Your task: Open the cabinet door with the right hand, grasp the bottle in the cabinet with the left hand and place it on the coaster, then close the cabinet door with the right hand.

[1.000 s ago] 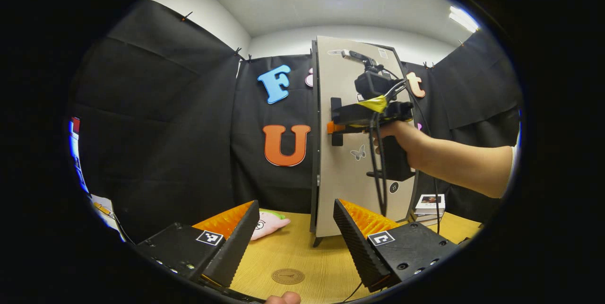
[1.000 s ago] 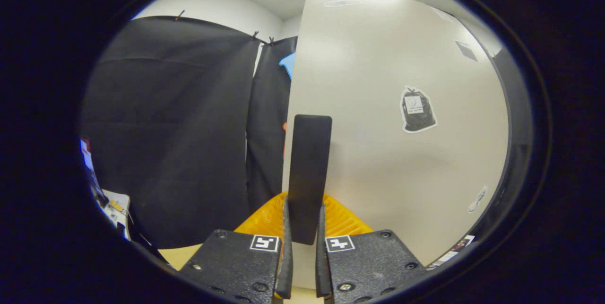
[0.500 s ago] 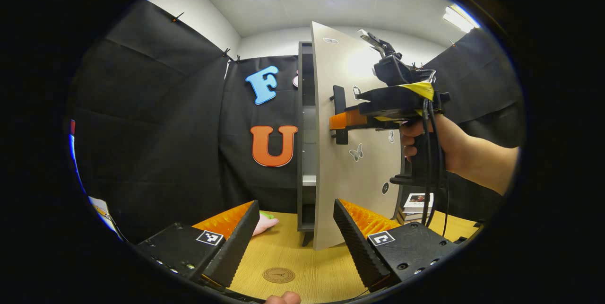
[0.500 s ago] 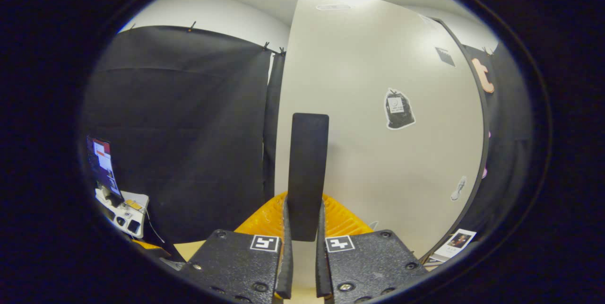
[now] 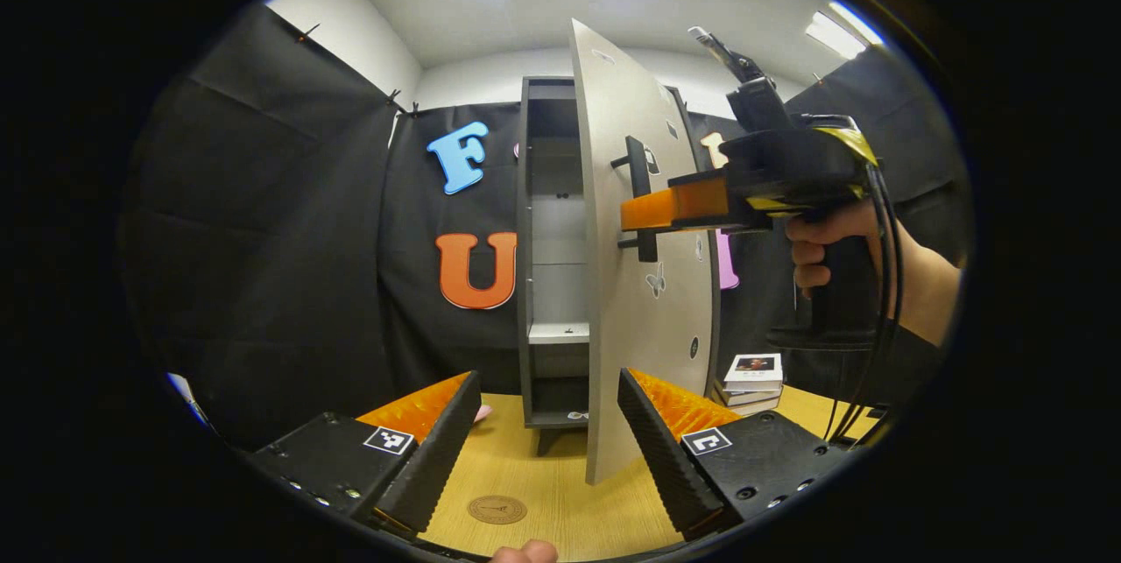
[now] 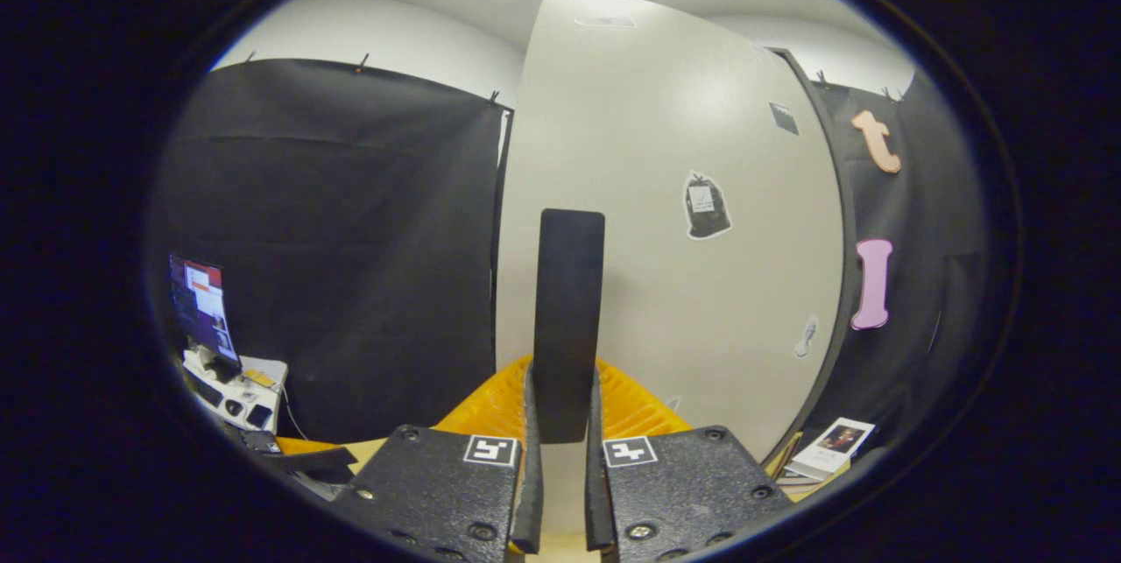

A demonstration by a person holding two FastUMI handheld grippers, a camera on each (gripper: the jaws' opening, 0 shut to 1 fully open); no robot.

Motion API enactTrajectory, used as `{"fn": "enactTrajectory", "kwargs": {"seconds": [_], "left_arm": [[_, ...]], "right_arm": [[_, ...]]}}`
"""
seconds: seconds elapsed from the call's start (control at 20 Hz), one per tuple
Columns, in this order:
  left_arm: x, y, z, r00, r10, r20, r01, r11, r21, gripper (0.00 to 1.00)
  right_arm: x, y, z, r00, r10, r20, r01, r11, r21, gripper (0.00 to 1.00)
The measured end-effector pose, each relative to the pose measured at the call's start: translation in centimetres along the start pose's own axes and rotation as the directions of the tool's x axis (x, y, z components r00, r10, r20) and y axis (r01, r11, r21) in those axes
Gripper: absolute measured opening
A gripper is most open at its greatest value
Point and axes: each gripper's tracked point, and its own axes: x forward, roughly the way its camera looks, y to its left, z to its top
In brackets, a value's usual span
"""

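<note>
Door wider now, pale, stickered.

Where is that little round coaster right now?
In the left gripper view, the coaster lies on the table, low between the left gripper's fingers, in front of the cabinet.

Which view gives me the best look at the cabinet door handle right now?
The right gripper view: the handle stands close and centred, clamped by the right tool. The left gripper view shows the handle small, side-on, partly covered by that tool.
</note>
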Motion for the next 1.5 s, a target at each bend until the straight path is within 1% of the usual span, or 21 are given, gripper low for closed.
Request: {"fn": "enactTrajectory", "kwargs": {"seconds": [0.25, 0.4, 0.55, 0.75, 0.9, 1.0, 1.1, 1.2, 1.35, 1.5], "left_arm": [[0.4, -2.5, 0.2, 0.999, -0.052, 0.002, 0.052, 0.999, 0.004, 0.95], [0.7, -4.2, 0.2, 0.996, -0.084, 0.005, 0.084, 0.996, 0.014, 0.95], [1.0, -5.5, 0.2, 0.995, -0.103, 0.009, 0.103, 0.994, 0.027, 0.95], [1.2, -6.7, 0.3, 0.993, -0.117, 0.02, 0.116, 0.993, 0.017, 0.96], [1.1, -7.5, 0.5, 0.992, -0.127, 0.024, 0.127, 0.992, 0.028, 0.96], [1.2, -7.6, 0.6, 0.991, -0.129, 0.029, 0.128, 0.991, 0.032, 0.96], [1.0, -7.6, 0.8, 0.991, -0.129, 0.032, 0.128, 0.991, 0.029, 0.96], [0.9, -7.6, 0.7, 0.991, -0.126, 0.032, 0.126, 0.992, 0.031, 0.96], [0.8, -7.7, 0.6, 0.992, -0.126, 0.027, 0.126, 0.992, 0.025, 0.96], [0.8, -7.6, 0.3, 0.992, -0.124, 0.023, 0.124, 0.992, 0.014, 0.96]], "right_arm": [[-0.3, -0.3, 0.2, 1.0, -0.014, 0.007, 0.014, 1.0, 0.009, 0.24], [-0.6, -0.4, 0.4, 0.999, -0.032, 0.011, 0.032, 0.999, 0.027, 0.23], [-1.1, -0.9, 0.3, 0.999, -0.05, 0.01, 0.05, 0.999, 0.016, 0.22], [-1.4, -1.5, 0.3, 0.997, -0.082, 0.005, 0.082, 0.997, 0.016, 0.22], [-1.7, -2.2, 0.3, 0.994, -0.111, 0.001, 0.111, 0.994, 0.001, 0.22], [-2.1, -2.8, 0.2, 0.99, -0.139, -0.003, 0.139, 0.99, -0.004, 0.22], [-2.2, -3.0, 0.1, 0.987, -0.163, -0.005, 0.163, 0.987, 0.013, 0.22], [-2.5, -2.9, -0.1, 0.984, -0.177, -0.014, 0.177, 0.984, 0.029, 0.19], [-2.8, -3.7, 0.0, 0.978, -0.208, -0.013, 0.208, 0.978, 0.018, 0.17], [-3.2, -4.5, 0.1, 0.973, -0.23, -0.004, 0.23, 0.973, 0.027, 0.17]]}}
